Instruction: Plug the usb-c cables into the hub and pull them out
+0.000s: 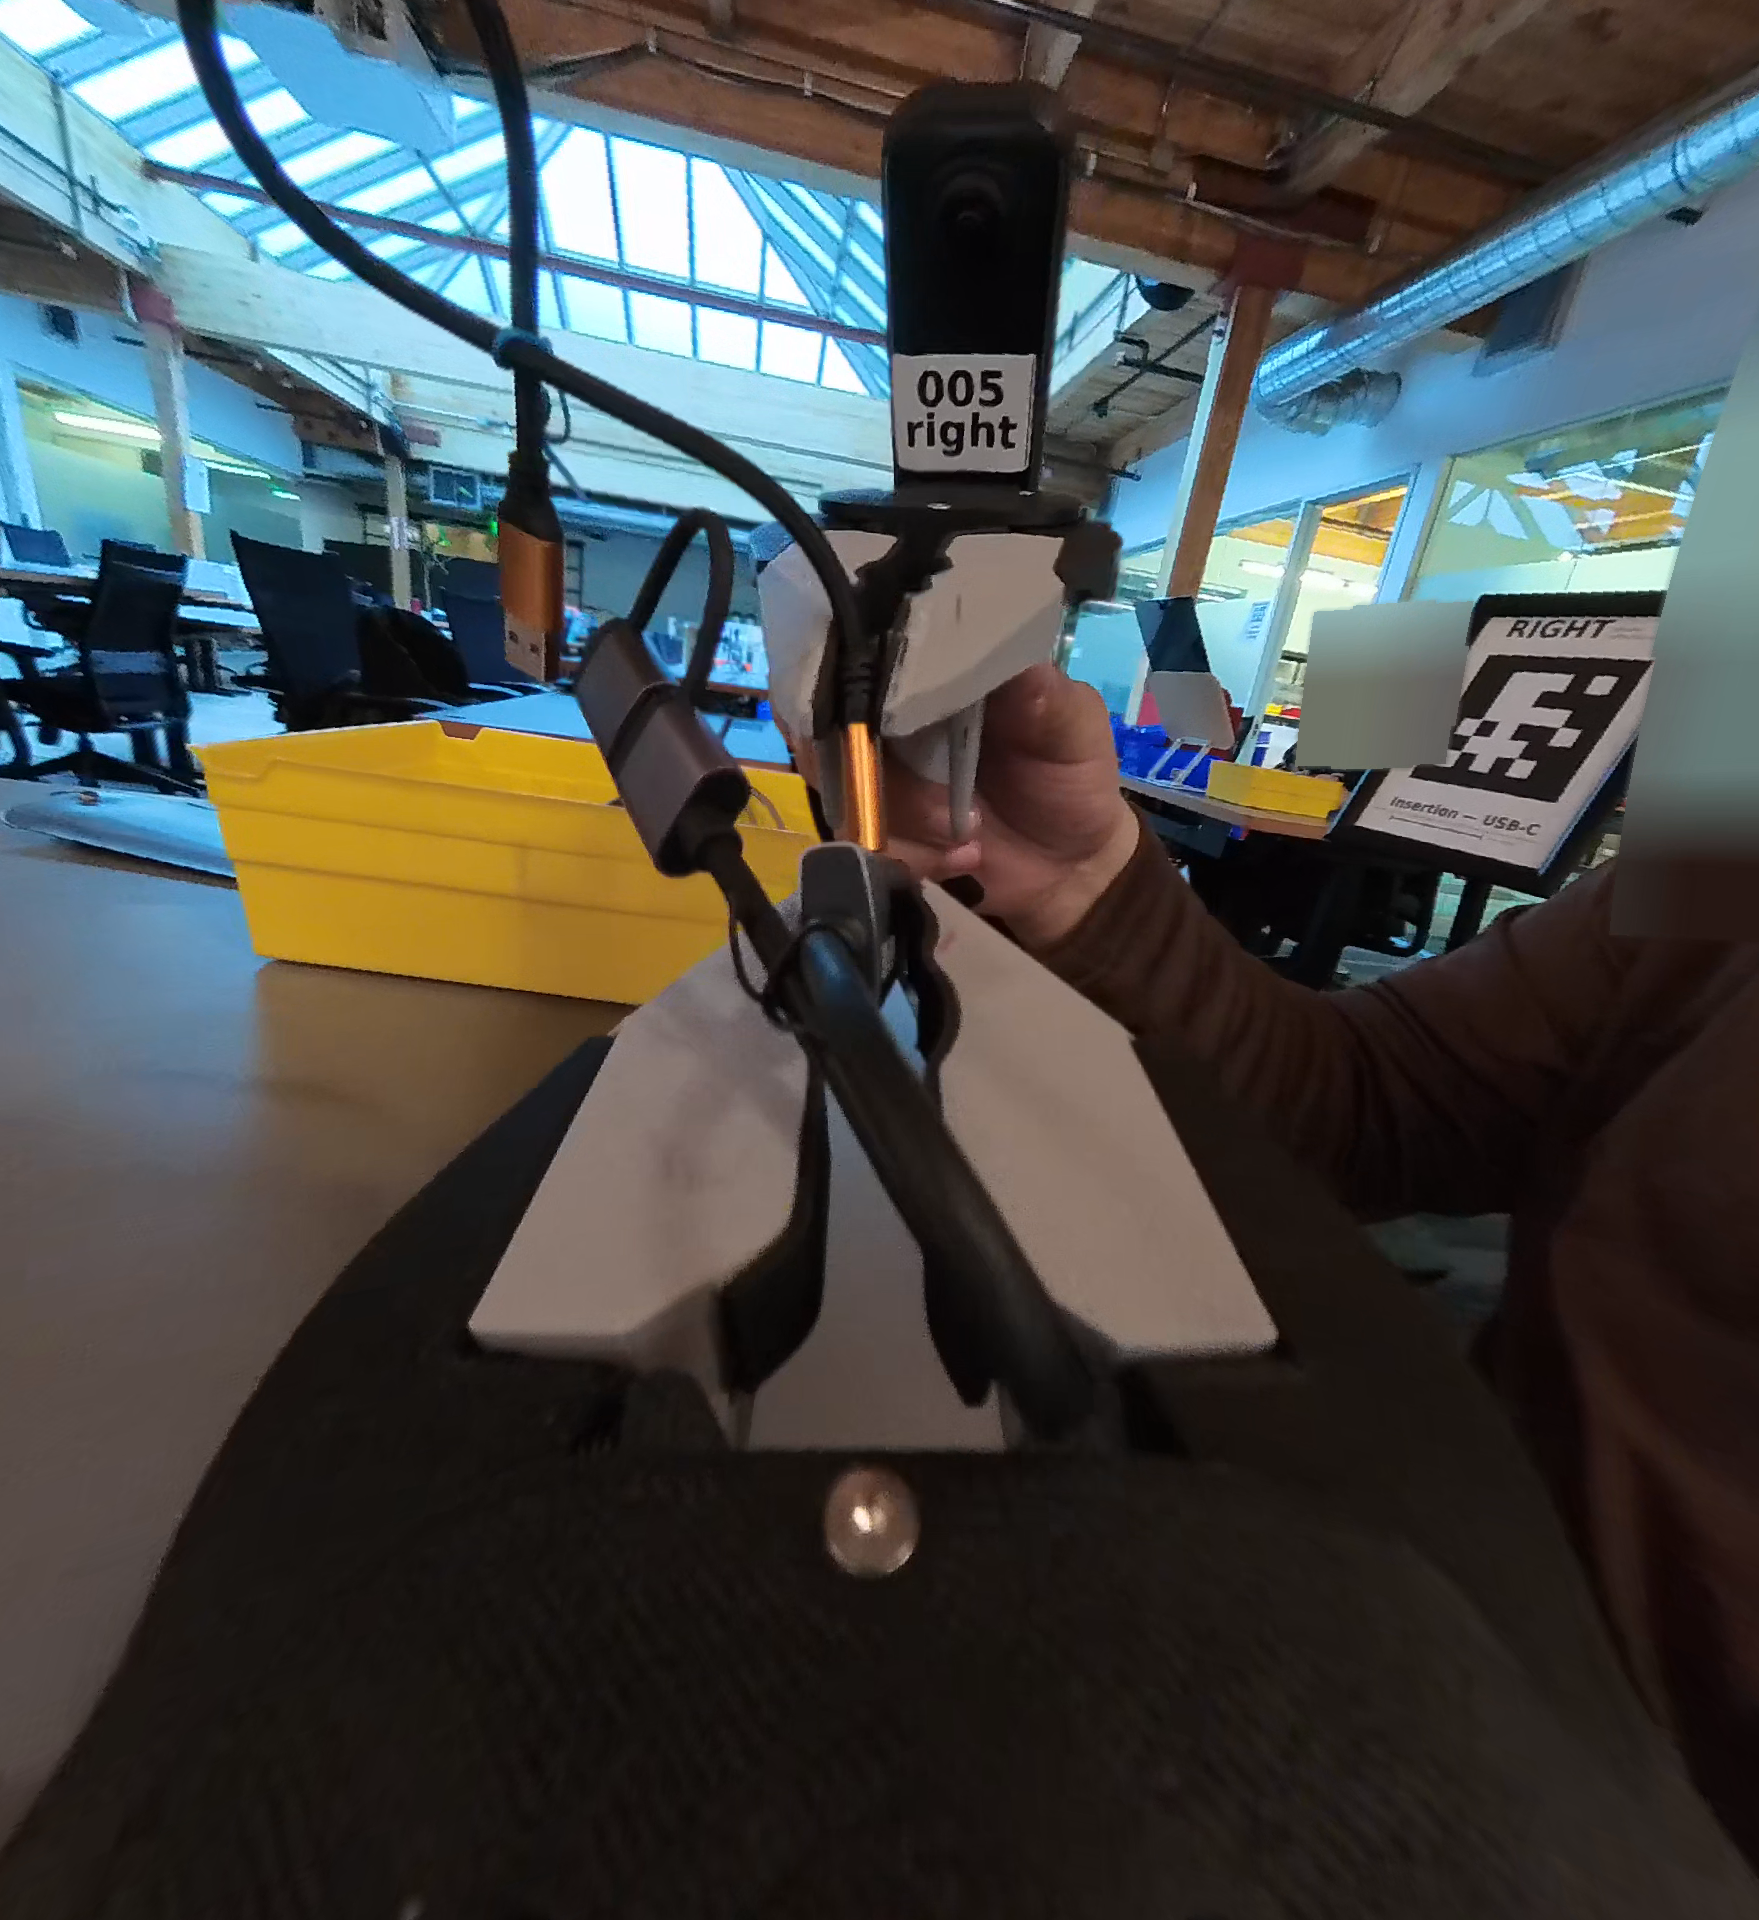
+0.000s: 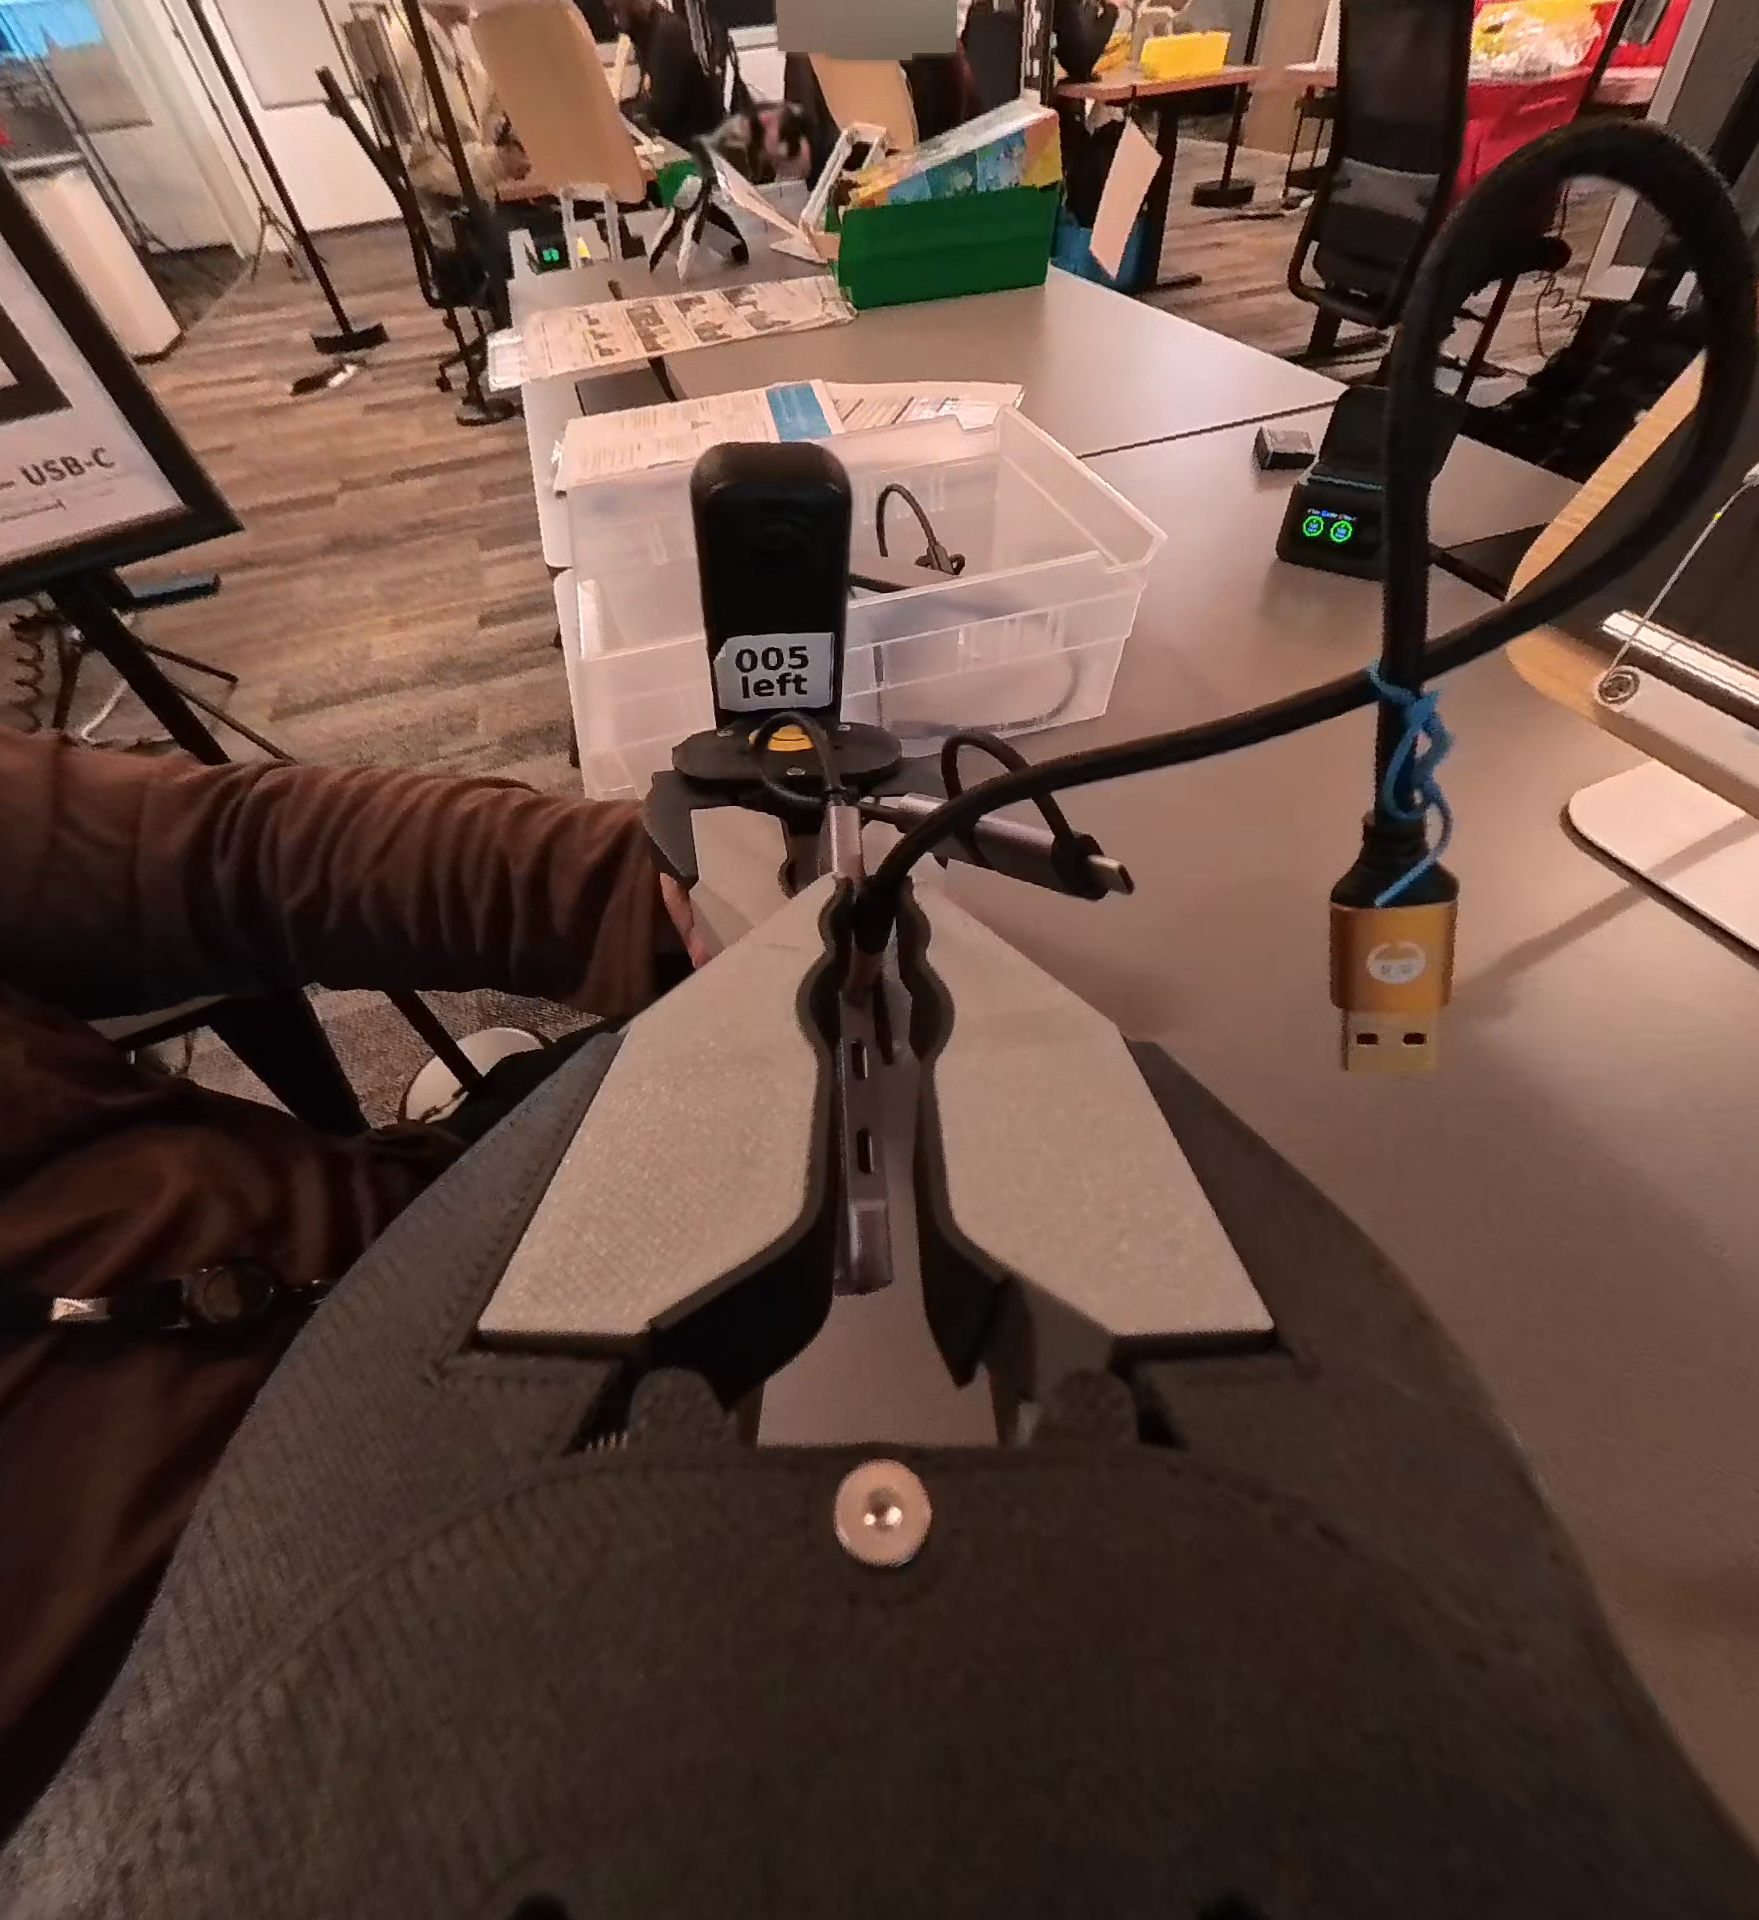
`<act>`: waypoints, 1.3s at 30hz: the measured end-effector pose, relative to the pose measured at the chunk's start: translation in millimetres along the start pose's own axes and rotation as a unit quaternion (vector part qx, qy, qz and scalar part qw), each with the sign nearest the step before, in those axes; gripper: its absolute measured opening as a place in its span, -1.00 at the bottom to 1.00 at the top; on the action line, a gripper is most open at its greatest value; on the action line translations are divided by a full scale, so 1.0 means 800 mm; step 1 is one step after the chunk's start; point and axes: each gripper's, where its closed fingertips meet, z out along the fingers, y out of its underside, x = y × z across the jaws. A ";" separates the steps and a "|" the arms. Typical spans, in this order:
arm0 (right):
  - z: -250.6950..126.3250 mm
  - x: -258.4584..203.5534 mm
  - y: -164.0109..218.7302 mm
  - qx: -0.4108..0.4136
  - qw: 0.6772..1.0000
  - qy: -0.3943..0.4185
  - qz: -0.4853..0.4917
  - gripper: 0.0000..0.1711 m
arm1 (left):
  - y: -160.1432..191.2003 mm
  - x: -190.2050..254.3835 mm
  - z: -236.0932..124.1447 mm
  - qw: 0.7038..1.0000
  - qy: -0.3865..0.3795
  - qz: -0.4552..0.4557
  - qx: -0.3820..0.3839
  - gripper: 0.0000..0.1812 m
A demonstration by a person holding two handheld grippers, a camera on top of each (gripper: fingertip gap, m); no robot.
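A slim grey hub (image 2: 862,1143) is held in the air above the desk (image 2: 1477,1299), pinched edge-on between the fingers of the right gripper (image 2: 870,935). Its row of ports faces up, and its long axis runs straight forward along the fingers. Directly ahead, facing it, the left gripper (image 1: 859,883) is pressed closed on the hub's own lead and grey end piece (image 1: 662,774). A black cable (image 2: 1114,774) with an orange-collared plug (image 1: 862,774) meets the hub's far tip; whether it is fully seated is unclear. Its gold USB end (image 2: 1392,971) dangles to the right. A yellow tray (image 1: 418,842) sits behind.
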 end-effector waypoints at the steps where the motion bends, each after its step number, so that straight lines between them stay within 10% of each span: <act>1: -0.001 0.000 -0.001 0.002 1.000 0.000 0.000 -0.94 | 0.000 0.001 0.000 1.000 0.000 0.001 0.000 -0.91; 17: 0.010 0.001 0.017 -0.006 1.000 -0.023 -0.008 -0.94 | -0.005 -0.010 -0.004 0.999 -0.032 0.042 -0.009 -0.93; 39: 0.027 0.012 -0.013 0.179 0.977 -0.068 0.099 -0.98 | -0.032 -0.022 -0.019 0.998 -0.046 0.006 0.052 -0.91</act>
